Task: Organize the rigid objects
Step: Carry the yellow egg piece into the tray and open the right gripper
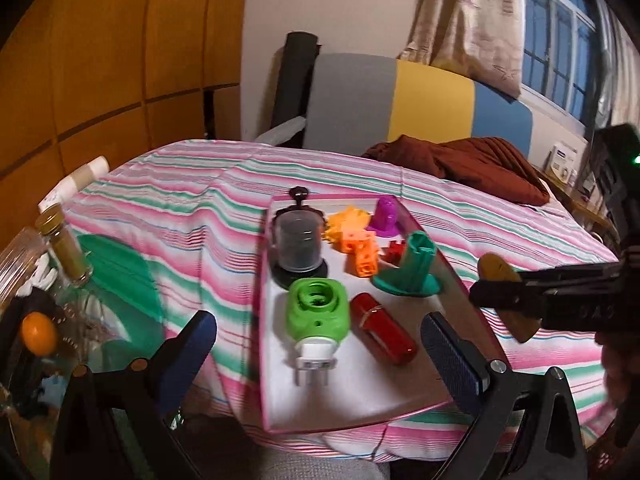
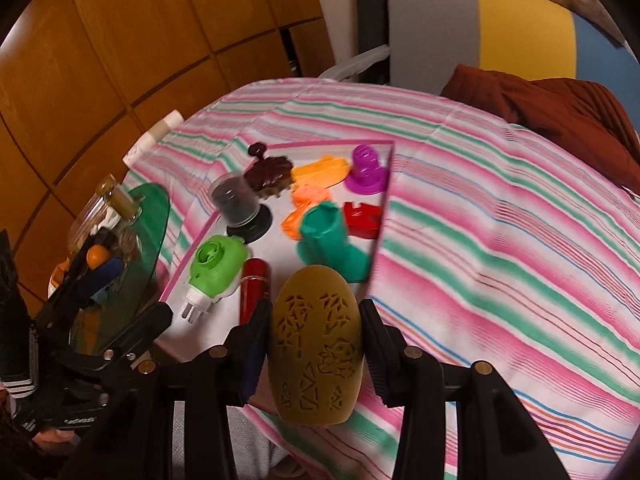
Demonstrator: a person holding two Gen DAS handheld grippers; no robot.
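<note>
A white tray with a pink rim (image 1: 360, 400) (image 2: 208, 332) lies on the striped bedspread. On it are a green plug-in device (image 1: 318, 312) (image 2: 216, 266), a red cylinder (image 1: 384, 328) (image 2: 254, 284), a teal stand (image 1: 408, 268) (image 2: 328, 236), orange blocks (image 1: 360, 252), a purple piece (image 1: 386, 216) (image 2: 366, 172) and a dark cup on a black base (image 1: 298, 246) (image 2: 236, 202). My right gripper (image 2: 314, 312) (image 1: 504, 300) is shut on an ochre carved egg (image 2: 316, 344) (image 1: 496, 270), just off the tray's near right corner. Over the tray's near end, my left gripper (image 1: 320, 348) (image 2: 128, 296) stands open and holds nothing.
A green glass side table (image 2: 154, 220) at the left carries jars (image 1: 68, 252), an orange ball (image 1: 38, 334) and a white bottle (image 1: 86, 178). A brown cloth (image 1: 472, 164) lies at the far right of the bedspread (image 2: 500, 240). A grey, yellow and blue headboard (image 1: 432, 100) stands behind.
</note>
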